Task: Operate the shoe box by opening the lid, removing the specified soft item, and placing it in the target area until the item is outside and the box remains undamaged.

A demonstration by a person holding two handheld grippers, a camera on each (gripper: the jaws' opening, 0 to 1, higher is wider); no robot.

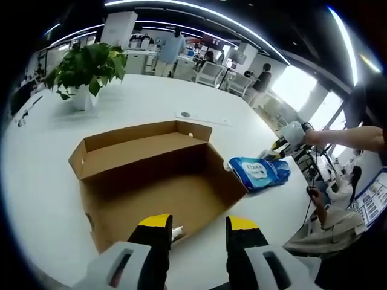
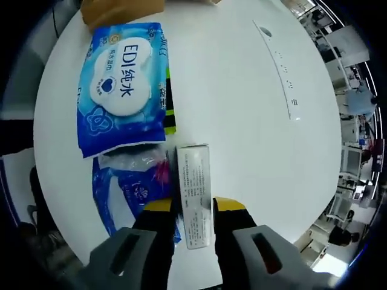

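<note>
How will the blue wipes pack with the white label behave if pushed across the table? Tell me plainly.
The blue wipes pack looks like a soft film pouch, so it would probably sag and dent rather than stay stiff. Its wrapper looks glossy and it lies flat on the smooth white table, so it would likely slide, not roll or tip.

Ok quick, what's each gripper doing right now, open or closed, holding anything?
Left gripper: open, empty, over the brown cardboard shoe box.
Right gripper: closed on a small white printed carton.
</note>
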